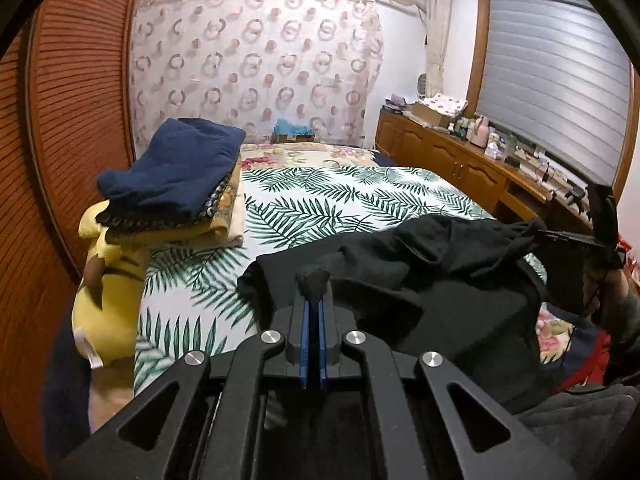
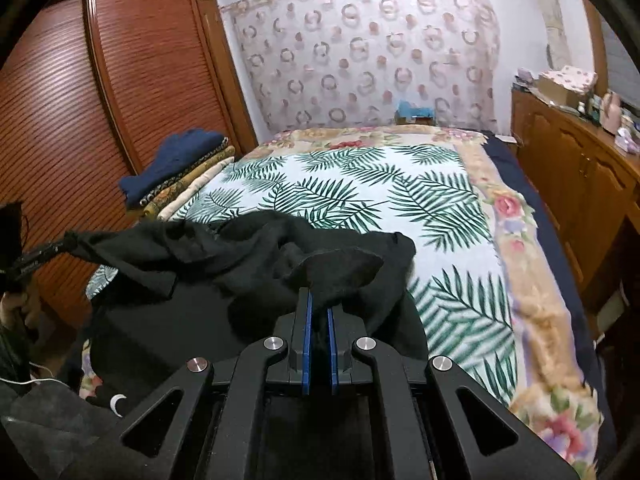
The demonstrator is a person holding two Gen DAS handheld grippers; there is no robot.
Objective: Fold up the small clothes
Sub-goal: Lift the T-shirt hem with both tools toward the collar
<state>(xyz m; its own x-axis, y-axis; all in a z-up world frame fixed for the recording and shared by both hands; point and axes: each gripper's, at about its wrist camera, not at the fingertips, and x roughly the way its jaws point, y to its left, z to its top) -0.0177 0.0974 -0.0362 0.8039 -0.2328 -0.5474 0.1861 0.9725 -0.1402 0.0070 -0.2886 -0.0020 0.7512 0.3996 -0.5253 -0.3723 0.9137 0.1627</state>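
Black crumpled cotton garment (image 2: 248, 264) held above palm-leaf bedsheet (image 2: 360, 192), stretched between left gripper (image 1: 313, 280) and right gripper (image 2: 319, 300), each clamped on edge. No fold made yet on this piece. Folded pile topped by navy cloth (image 1: 176, 168) lies at bed's side, likely done.

Your left wrist camera sits just behind the left gripper (image 1: 313, 280), tilted down and facing up the bed (image 1: 360, 200) toward the patterned curtain (image 1: 256, 60) at twelve o'clock. Your right wrist camera looks the same way from behind the right gripper (image 2: 319, 300). Both views sit close over the black garment (image 1: 420, 264) and share the bed, curtain, folded stack (image 2: 180, 168) at ten o'clock and wardrobe (image 2: 120, 60). Each view shows the other gripper at its edge.
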